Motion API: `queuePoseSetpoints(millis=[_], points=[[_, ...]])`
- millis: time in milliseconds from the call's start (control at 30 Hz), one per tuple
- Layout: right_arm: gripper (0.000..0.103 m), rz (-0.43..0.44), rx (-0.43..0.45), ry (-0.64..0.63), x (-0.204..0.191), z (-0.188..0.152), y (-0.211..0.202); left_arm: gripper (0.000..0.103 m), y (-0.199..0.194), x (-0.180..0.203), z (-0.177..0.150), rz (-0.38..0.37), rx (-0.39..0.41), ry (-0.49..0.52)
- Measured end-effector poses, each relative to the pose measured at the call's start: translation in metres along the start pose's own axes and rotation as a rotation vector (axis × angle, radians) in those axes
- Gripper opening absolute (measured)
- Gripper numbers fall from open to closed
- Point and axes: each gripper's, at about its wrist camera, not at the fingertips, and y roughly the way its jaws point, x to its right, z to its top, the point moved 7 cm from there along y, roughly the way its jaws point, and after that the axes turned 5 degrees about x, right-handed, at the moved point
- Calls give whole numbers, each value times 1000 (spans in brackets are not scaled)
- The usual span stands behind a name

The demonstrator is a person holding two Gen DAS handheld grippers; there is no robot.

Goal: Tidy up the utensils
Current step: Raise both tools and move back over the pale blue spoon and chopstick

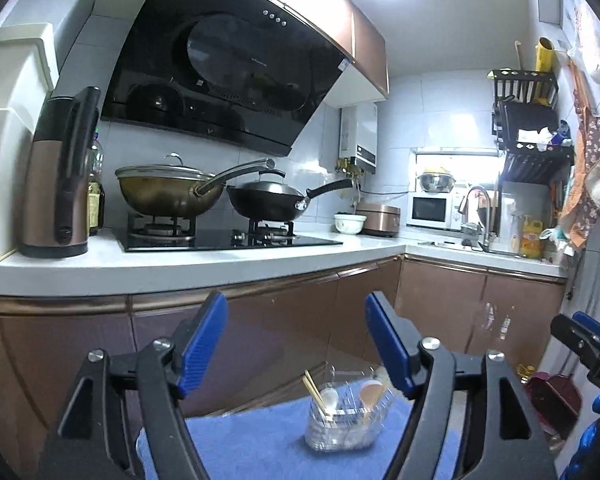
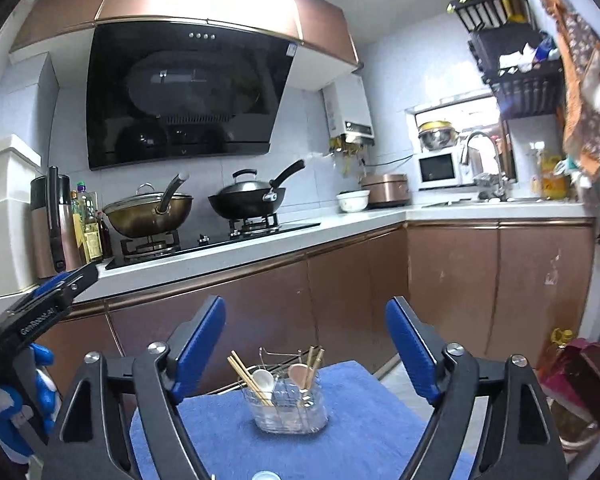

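Note:
A clear utensil holder (image 2: 286, 404) stands on a blue towel (image 2: 360, 440), holding wooden chopsticks (image 2: 249, 378), a white spoon (image 2: 263, 378) and a tan spoon (image 2: 299, 373). The same holder (image 1: 346, 416) shows in the left wrist view. My right gripper (image 2: 305, 332) hangs above and short of it, open, nothing between its blue pads (image 2: 202, 340). My left gripper (image 1: 295, 334) is likewise open and empty, high over the towel (image 1: 252, 440). Each gripper shows at the edge of the other's view: the right one (image 1: 584, 344) and the left one (image 2: 48, 296).
A white counter (image 2: 340, 220) runs along the wall with a gas hob, two lidded woks (image 2: 244, 200), a kettle (image 1: 62, 176), a bowl, a rice cooker and a microwave. A sink and tap (image 2: 488, 160) sit at the right. Brown cabinet doors stand behind the towel. Bags lie on the floor right.

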Motion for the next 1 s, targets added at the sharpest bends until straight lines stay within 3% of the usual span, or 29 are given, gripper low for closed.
queuePoseSetpoints(millis=[300,400,567,1000], points=[[103,3,107,-48,-16,20,-78,70,-83,-4,16,-37,59,4],[103,-8,159,-97,-24,23,-103,70,-99,-5,16,-37,61,7],[103,1,152,-124,-32,17,-122,70,-123,-7,11,-31,47,36],[103,66,179,-59,-39,2,-153,72,-150,-21,-3,-9,-5,46]])
